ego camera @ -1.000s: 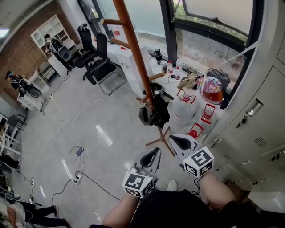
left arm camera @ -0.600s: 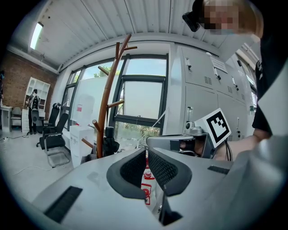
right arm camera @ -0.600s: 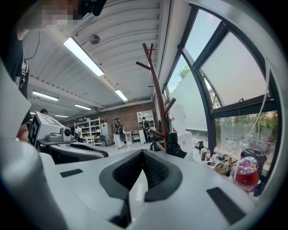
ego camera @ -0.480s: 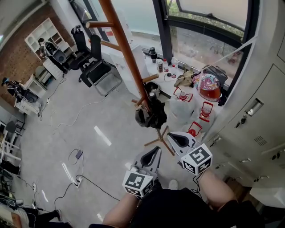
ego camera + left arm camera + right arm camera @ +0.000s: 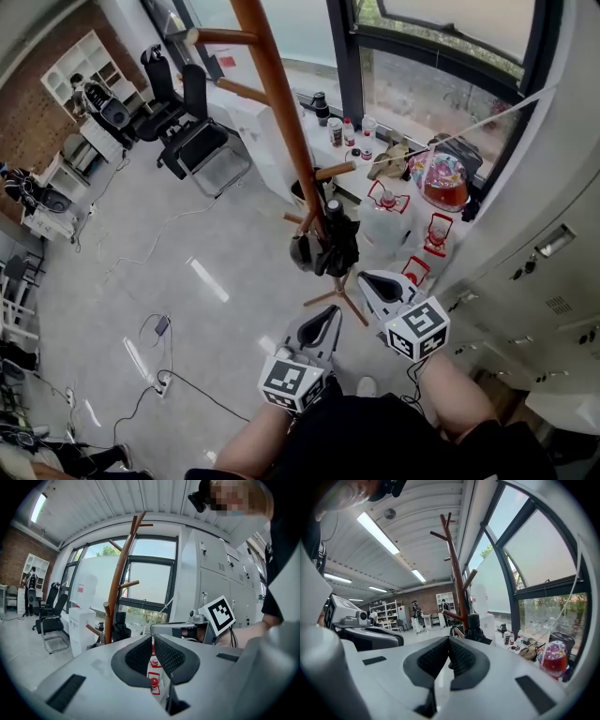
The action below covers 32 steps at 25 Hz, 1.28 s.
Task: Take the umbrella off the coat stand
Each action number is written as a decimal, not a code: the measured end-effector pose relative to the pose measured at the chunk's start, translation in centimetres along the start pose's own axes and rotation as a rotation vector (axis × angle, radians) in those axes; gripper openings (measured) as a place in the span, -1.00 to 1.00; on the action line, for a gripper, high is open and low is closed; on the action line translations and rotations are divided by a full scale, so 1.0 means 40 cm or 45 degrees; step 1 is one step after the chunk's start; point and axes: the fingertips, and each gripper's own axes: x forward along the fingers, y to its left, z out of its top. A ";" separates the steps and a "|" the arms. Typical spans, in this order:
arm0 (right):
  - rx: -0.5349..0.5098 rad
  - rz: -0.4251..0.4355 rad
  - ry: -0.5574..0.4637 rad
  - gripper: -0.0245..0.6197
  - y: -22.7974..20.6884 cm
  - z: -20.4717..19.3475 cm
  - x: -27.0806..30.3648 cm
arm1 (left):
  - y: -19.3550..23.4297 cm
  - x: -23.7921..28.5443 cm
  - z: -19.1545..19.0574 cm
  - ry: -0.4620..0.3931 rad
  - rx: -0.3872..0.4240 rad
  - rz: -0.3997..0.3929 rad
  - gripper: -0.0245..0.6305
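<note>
While the black umbrella hangs bunched against the lower trunk of the wooden coat stand, seemingly from one of its low pegs, though I can't make out the hook, both grippers are poised short of it, above the stand's feet. The right gripper has its jaws pressed together on nothing. The left gripper, just beside it, shows only a thin slit between its pads and is likewise empty.

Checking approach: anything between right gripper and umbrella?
Nothing. The right gripper view shows the umbrella clear beyond the right gripper; in the head view only the coat stand's feet lie below that gap.
</note>
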 end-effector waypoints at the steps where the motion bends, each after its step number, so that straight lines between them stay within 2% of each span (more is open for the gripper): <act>1: 0.006 -0.007 0.005 -0.76 -0.004 -0.001 0.014 | 0.014 0.002 0.000 0.004 -0.003 -0.004 -0.85; 19: 0.083 -0.154 0.068 -0.76 -0.114 -0.048 0.190 | 0.192 0.061 -0.008 0.068 -0.035 -0.069 -0.85; 21: 0.093 -0.154 0.083 -0.55 -0.120 -0.059 0.202 | 0.205 0.063 -0.011 0.073 -0.043 -0.071 -0.85; 24: 0.101 -0.172 0.111 -0.49 -0.138 -0.083 0.217 | 0.220 0.068 -0.019 0.080 -0.054 -0.076 -0.85; 32: 0.106 -0.218 0.169 0.13 -0.192 -0.130 0.270 | 0.247 0.077 -0.038 0.105 -0.079 -0.088 -0.85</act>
